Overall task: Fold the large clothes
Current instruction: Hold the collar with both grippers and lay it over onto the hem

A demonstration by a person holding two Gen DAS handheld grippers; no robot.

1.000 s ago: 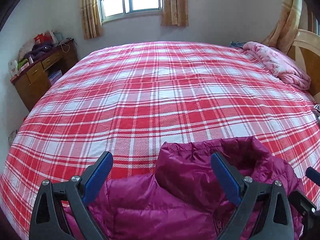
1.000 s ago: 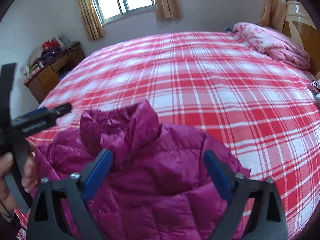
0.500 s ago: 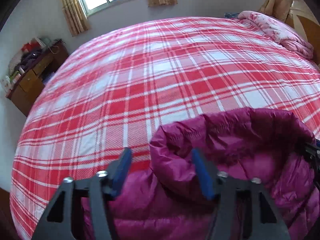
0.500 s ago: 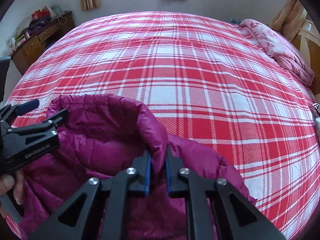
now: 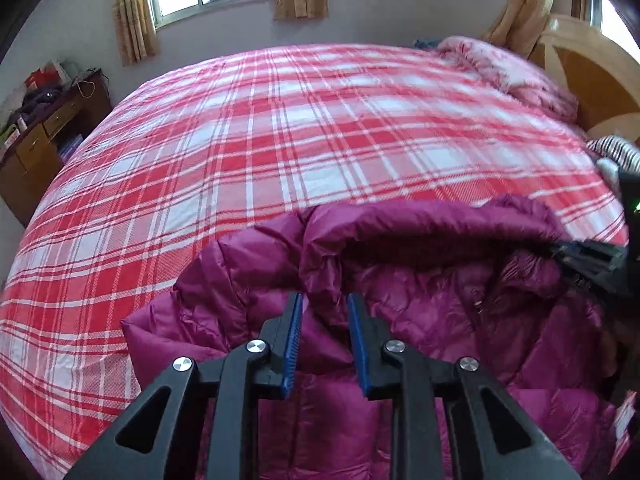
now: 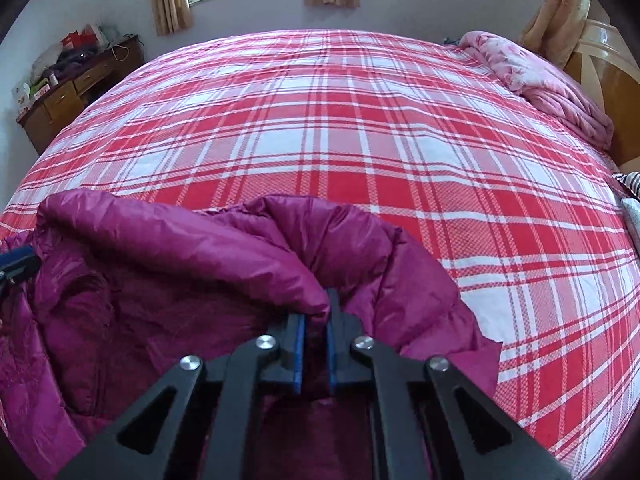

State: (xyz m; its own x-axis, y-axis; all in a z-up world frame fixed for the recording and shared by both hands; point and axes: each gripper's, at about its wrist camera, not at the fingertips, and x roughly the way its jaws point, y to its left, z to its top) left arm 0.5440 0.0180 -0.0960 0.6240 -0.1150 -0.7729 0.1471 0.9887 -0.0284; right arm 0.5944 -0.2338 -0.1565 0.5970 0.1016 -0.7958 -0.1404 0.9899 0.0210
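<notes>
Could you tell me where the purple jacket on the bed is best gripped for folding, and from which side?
Grip the jacket by its collar, one end in each claw, coming from the near edge of the bed. The collar stands up as a thick ridge that pads can pinch. The right claw already clamps its end; the left claw brackets the other.
</notes>
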